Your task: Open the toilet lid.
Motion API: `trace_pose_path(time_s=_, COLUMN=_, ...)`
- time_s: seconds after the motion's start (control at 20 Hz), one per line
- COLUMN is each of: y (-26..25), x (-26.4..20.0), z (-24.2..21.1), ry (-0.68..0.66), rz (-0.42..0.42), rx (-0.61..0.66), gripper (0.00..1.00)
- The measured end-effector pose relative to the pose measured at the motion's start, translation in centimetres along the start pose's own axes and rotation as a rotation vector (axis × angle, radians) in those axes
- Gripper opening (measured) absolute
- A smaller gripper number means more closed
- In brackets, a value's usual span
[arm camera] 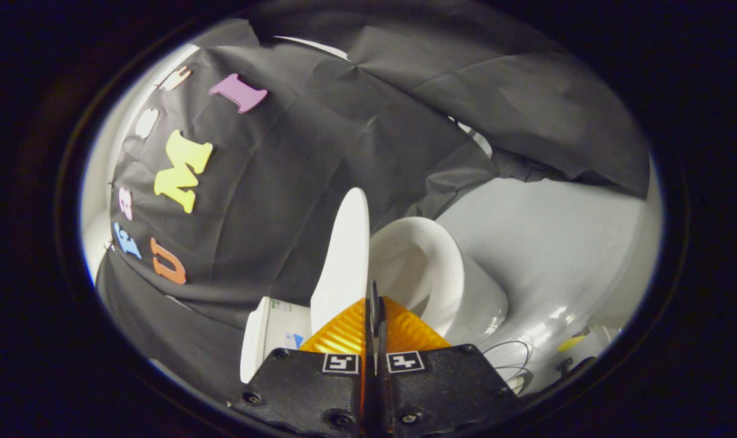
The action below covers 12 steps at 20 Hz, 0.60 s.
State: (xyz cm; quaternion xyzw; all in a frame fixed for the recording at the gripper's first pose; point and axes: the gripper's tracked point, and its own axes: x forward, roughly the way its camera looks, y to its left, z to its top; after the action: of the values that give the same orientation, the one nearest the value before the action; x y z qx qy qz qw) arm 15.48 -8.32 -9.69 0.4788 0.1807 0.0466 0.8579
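Fingers (374,304) pressed together, grasping nothing, before the raised toilet lid (344,255) and open bowl (429,274).

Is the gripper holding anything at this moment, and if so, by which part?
Nothing is held. The gripper is shut with nothing between its fingers; the raised toilet lid stands just ahead.

Black cloth wall (356,140), glossy pale floor (557,243), loose cables (514,365)

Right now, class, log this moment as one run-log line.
claw: shut, holding nothing | toilet lid: raised, stands just ahead of the claw | toilet bowl: open beside lid | task: lid up
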Motion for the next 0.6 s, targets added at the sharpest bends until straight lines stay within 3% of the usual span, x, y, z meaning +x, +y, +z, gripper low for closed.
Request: trace_pose_path(time_s=0.6, y=5.3, x=-1.7, z=-0.1, ry=-0.074, rz=-0.008, rx=-0.158, gripper=0.04)
